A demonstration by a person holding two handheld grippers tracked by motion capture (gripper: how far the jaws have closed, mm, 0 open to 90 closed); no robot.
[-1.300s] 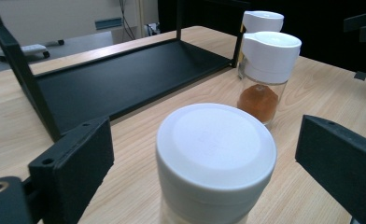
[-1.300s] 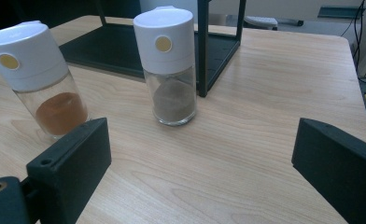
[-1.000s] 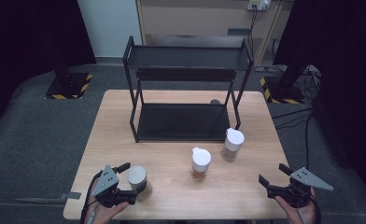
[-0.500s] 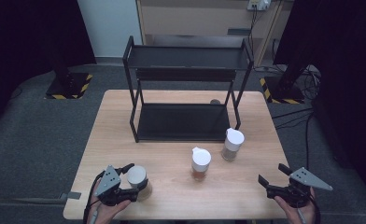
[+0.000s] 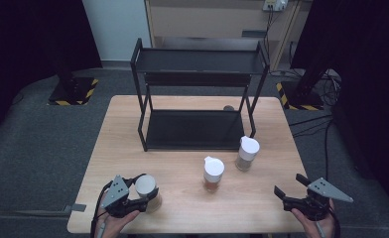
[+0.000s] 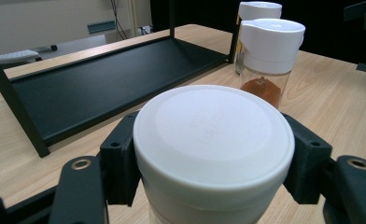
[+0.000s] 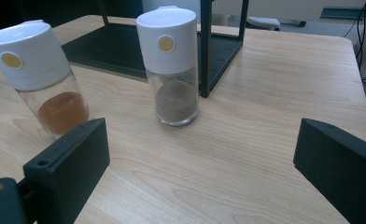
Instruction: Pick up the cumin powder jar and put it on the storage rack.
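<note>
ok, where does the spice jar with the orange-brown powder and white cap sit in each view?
High view: the clear glass spice jar with orange-brown powder and white cap stands mid-table, in front of the black metal two-tier shelf rack.
Left gripper view: upper right, behind the white-lidded jar between the jaws.
Right gripper view: far left.
Shared landmark: the rack's bottom tray.

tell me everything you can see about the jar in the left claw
The jar is a small round container with a broad, flat white lid that looks like plastic; the body below looks pale in the high view, contents unclear. It stands upright near the front left corner of the table. The left claw grips it just under the lid, one black jaw on each side. It stands apart from the other two jars.
</note>
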